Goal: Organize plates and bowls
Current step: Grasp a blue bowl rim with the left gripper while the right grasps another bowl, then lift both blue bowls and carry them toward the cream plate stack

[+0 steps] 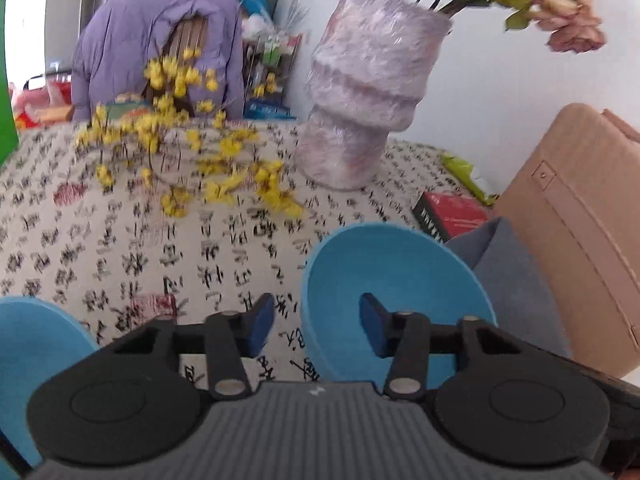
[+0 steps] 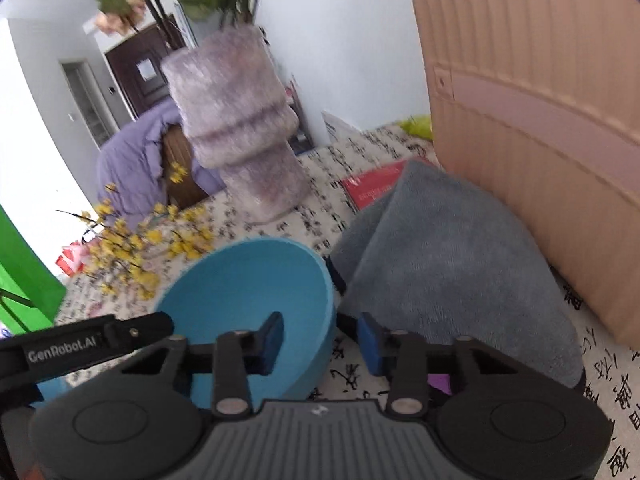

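Note:
A blue bowl [image 1: 396, 280] stands on the calligraphy-print tablecloth [image 1: 160, 248]. My left gripper [image 1: 320, 328] straddles its left wall, with one finger outside and one inside the bowl. A strip of cloth shows between the outer pad and the rim, so the jaws are open. In the right wrist view my right gripper [image 2: 322, 342] straddles the right wall of the same blue bowl [image 2: 248, 288], also with a gap at the outer pad. The left gripper's black body [image 2: 100, 340] reaches in from the left. A second blue dish [image 1: 36, 344] lies at the lower left.
A furry grey-pink vase [image 1: 360, 92] with flowers stands behind the bowl, and yellow flower sprigs [image 1: 188, 148] lie to its left. A folded grey cloth [image 2: 448, 272] sits right beside the bowl. A red book [image 1: 448, 212] and a tan ribbed panel [image 2: 540, 120] are further right.

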The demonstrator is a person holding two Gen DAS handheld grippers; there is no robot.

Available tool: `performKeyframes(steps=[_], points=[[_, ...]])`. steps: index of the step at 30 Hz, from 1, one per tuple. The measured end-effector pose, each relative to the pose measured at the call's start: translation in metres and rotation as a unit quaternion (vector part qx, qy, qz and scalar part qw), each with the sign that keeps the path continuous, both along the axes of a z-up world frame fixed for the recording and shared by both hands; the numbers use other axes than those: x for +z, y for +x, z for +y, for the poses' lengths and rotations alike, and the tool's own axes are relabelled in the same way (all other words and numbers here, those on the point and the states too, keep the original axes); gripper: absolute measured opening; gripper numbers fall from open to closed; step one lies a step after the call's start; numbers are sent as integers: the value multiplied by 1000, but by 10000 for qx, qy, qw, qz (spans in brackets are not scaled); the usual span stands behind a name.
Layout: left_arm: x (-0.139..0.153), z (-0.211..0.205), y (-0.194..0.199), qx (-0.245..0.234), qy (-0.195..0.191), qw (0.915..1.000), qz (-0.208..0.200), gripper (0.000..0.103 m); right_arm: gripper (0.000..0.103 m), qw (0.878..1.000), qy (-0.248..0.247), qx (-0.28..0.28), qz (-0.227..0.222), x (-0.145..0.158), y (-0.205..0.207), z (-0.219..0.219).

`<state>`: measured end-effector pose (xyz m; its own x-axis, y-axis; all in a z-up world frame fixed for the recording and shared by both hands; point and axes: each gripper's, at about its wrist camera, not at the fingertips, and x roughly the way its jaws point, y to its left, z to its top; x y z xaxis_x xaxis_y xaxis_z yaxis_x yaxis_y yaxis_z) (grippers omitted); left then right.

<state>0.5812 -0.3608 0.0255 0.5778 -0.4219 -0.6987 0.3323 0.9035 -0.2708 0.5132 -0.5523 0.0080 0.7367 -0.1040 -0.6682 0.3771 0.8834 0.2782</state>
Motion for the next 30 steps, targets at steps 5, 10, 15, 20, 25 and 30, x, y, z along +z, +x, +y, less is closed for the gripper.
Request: performKeyframes(steps=[5,10,15,20,25,30], points=[[-14,-1,0,-20,25,9998,220,14,11,10000,-15,88,1,-5,-3,0],[-10,6,-3,-23,14,9996,268,10,8,9999,-37,128,-44,2,-9,2],[8,15,-23,-41,-72,9998,201,10,9,9995,-101,250,-158,18,-35,9],[25,24,-73,-130,-179,9998,14,9,9,9987,-33,295,-404,36,-93,12],[42,39,-137,-217,-441,9984,-266,10,9,9971,-114,371,-651,48,-164,22],[45,57,-205,-111,-534,9973,-501,9,9,9961,22,414,-785,50,-224,34]])
